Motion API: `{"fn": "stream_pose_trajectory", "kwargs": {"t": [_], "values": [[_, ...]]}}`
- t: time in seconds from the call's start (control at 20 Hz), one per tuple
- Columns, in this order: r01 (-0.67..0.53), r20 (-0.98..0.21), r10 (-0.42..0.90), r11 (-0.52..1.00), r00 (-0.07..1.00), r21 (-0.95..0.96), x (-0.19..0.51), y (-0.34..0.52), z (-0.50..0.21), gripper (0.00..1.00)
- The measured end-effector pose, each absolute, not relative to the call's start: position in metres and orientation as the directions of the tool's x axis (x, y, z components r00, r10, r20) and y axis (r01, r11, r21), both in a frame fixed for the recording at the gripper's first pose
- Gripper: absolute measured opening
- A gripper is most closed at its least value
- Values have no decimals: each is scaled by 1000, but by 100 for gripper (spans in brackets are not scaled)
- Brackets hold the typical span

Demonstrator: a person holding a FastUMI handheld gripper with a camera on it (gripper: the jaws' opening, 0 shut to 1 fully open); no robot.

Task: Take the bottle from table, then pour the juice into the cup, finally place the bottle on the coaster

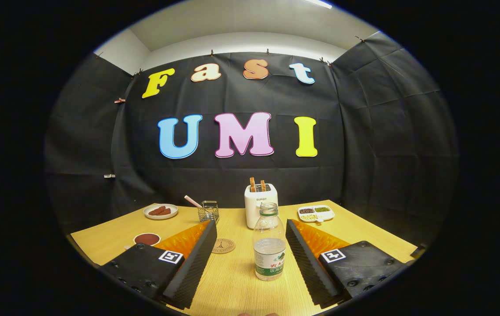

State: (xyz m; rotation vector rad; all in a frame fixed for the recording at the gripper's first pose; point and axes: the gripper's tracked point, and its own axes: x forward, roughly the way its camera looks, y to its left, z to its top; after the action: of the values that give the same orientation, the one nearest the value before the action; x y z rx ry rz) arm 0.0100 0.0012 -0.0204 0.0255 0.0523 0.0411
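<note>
Currently the gripper [250, 245] is spread wide, with the bottle [269, 245] upright on the table [232, 281] between its fingers, nearer the right one and untouched. Step in hand: taking the bottle. Next, centre and close on the body (uncapped, about half full of clear liquid). The coaster [223, 245] lies just beyond the left finger.

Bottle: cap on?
No: the bottle stands uncapped between the open gripper jaws, its mouth bare.
</note>
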Motion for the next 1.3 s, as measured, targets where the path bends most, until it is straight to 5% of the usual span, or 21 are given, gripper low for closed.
{"fn": "stream_pose_trajectory", "kwargs": {"t": [1.3], "values": [[11, -122, -11, 1000, 992, -1, 76, -29, -53, 98]]}}
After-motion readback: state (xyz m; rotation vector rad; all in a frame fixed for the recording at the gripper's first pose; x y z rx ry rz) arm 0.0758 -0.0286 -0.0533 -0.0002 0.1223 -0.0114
